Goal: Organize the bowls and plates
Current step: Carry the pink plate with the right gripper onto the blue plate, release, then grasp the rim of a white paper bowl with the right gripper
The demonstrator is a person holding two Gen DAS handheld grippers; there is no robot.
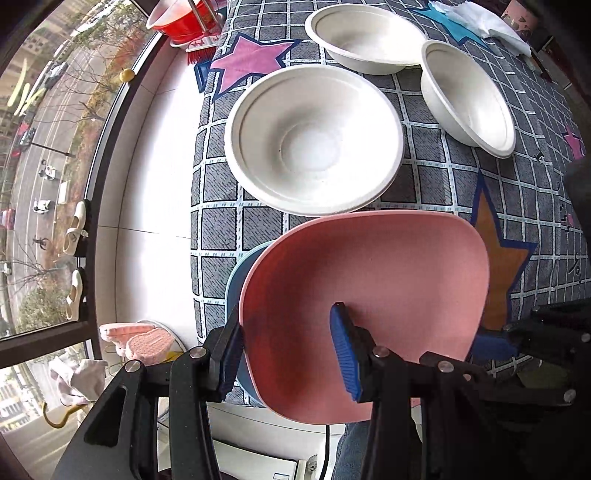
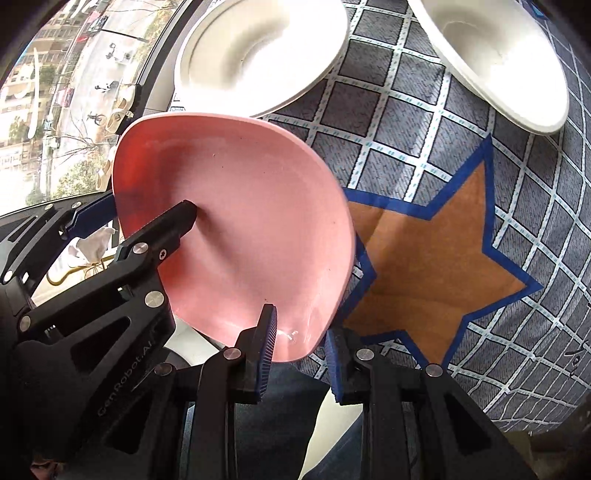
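Note:
Both grippers hold a pink plate (image 1: 369,295) by its rim at the near edge of the table. My left gripper (image 1: 288,350) is shut on the plate's left rim, one finger inside the dish and one behind it. My right gripper (image 2: 301,354) is shut on the plate's (image 2: 236,221) near right rim; it also shows at the right of the left wrist view as the right gripper (image 1: 491,347). A blue plate (image 1: 236,280) peeks out beneath the pink one. Three white bowls lie beyond: a near bowl (image 1: 314,140), a far bowl (image 1: 365,37), and a tilted bowl (image 1: 469,96).
The table wears a grey checked cloth (image 1: 436,177) with coloured stars. A red bowl in a rack (image 1: 181,22) stands at the far left and a white cloth (image 1: 480,18) at the far right. A window ledge (image 1: 147,184) and a large window run along the left.

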